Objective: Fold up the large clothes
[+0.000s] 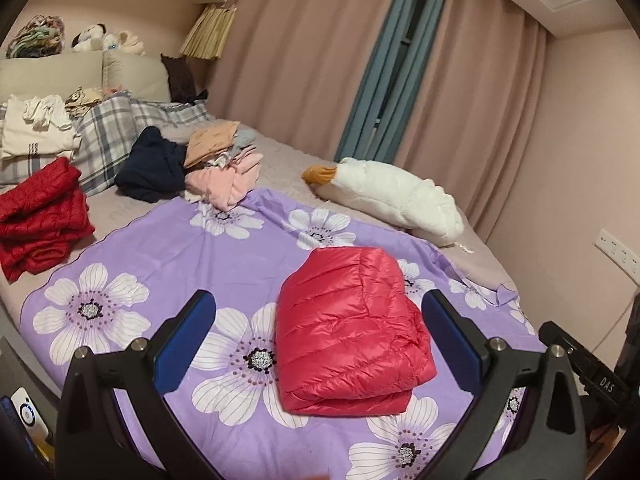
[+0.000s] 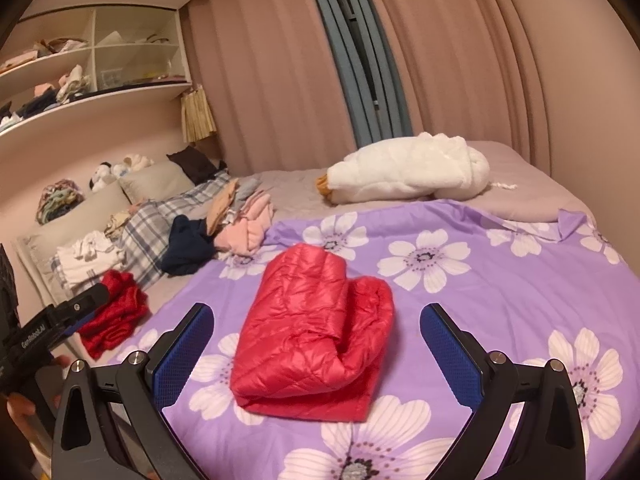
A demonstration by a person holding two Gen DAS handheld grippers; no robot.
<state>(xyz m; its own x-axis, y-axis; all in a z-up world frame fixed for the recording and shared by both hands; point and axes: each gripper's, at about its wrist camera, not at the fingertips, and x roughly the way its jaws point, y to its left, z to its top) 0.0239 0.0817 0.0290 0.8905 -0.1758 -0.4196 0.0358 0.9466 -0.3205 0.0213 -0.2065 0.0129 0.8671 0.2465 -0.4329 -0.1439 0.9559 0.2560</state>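
You worked over a bed (image 1: 280, 152) spread with a purple sheet (image 1: 248, 256) printed with big white flowers, in a pink-walled room with long pink curtains (image 1: 304, 48) and a strip of blue curtain (image 1: 384, 64) at the window. Toward the headboard lay plaid pillows (image 1: 104, 132), a dark navy garment (image 1: 156, 166), a pile of pink and peach clothes (image 1: 224, 168), and a folded dark red stack (image 1: 40, 216) near the bed's edge. A white goose plush (image 1: 392, 196) rested by the curtains, and wall shelves (image 2: 92, 60) held assorted small items. The red puffer jacket (image 1: 348, 332) sat folded into a thick bundle on the purple sheet, in the middle of both views. Your left hand-held gripper (image 1: 320, 344) hovered above the sheet with its blue-padded jaws spread wide on either side of the jacket, gripping nothing. Your right hand-held gripper (image 2: 316, 352) was held the same way, jaws wide apart and empty, the jacket framed between them but apart from both pads. Each tool appeared at the edge of the other's view.
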